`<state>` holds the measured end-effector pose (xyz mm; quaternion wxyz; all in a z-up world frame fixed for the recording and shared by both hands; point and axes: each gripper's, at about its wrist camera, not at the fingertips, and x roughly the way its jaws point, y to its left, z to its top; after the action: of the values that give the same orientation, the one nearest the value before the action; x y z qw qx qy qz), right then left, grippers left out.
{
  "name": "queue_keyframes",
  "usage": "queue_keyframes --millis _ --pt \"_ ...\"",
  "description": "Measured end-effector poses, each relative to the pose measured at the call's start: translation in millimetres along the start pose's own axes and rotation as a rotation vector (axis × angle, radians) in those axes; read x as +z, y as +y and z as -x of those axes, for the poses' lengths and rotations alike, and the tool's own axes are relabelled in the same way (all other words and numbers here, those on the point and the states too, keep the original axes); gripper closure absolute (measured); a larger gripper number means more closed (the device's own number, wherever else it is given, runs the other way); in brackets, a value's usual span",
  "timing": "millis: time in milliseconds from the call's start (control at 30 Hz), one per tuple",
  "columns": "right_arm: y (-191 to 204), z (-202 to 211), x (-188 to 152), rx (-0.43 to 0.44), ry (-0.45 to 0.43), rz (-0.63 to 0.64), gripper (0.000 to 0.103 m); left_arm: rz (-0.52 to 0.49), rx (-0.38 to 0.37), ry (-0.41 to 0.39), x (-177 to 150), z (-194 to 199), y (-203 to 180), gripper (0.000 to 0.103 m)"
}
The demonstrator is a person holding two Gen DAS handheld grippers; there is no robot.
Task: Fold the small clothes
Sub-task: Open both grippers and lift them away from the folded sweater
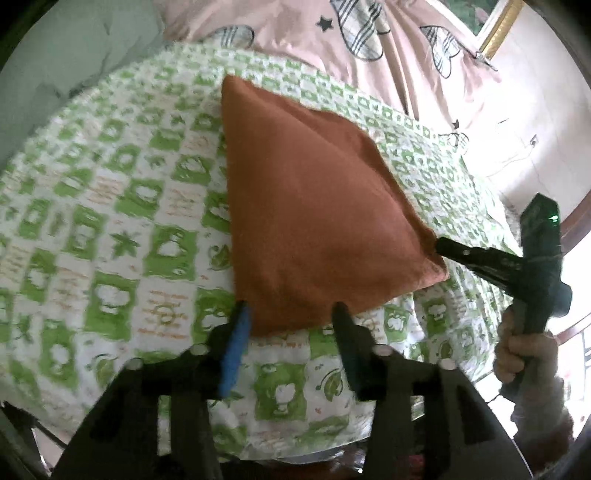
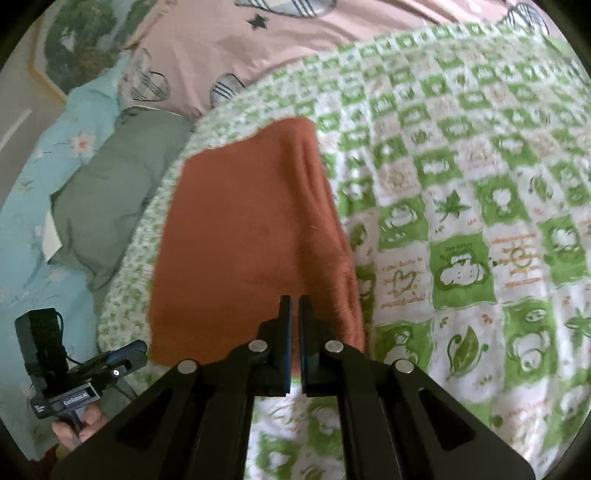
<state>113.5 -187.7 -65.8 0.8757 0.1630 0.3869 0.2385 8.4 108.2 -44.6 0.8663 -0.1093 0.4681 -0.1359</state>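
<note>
A rust-orange cloth lies folded on a green-and-white patterned sheet. My left gripper is open, its fingertips on either side of the cloth's near corner. My right gripper shows at the right of the left wrist view, its tip at the cloth's right corner. In the right wrist view the right gripper is shut on the near edge of the cloth. The left gripper shows at the lower left there, at the cloth's corner.
A pink duvet with heart prints lies behind the sheet. A grey-green pillow and a light blue floral cover lie to the left in the right wrist view. A gold picture frame leans on the wall.
</note>
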Motion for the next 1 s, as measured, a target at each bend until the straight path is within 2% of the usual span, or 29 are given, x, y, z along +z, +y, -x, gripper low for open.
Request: queue_keyframes --millis 100,133,167,233,300,433,600,733,867,1000 --pt "7 14 -7 -0.003 -0.023 0.012 0.095 -0.012 0.033 -0.031 -4 14 -3 0.032" --pt "8 19 -11 -0.01 -0.031 0.014 0.087 -0.007 0.049 -0.04 -6 19 -2 0.024" --pt "8 22 -15 -0.017 -0.033 0.016 0.065 0.001 0.069 -0.044 -8 21 0 0.021" --pt "9 28 -25 -0.03 -0.04 0.018 0.034 0.017 0.112 -0.044 -12 24 5 0.021" --pt "11 34 -36 -0.044 -0.056 0.036 0.033 0.022 0.141 -0.037 -17 24 7 0.021" --pt "19 38 -56 -0.086 -0.028 0.094 0.033 -0.009 0.217 -0.04 -28 26 5 0.02" --pt "31 38 -74 -0.166 -0.005 0.208 0.022 -0.115 0.345 -0.019 -44 17 -2 0.02" --pt "28 39 -75 -0.149 0.031 0.199 0.022 -0.148 0.359 -0.023 -46 23 -6 0.02" --pt "38 57 -69 -0.137 0.019 0.203 0.021 -0.173 0.382 -0.037 -38 42 -17 0.02" --pt "51 74 -61 -0.134 -0.028 0.235 0.007 -0.187 0.36 -0.054 -30 55 -24 0.009"
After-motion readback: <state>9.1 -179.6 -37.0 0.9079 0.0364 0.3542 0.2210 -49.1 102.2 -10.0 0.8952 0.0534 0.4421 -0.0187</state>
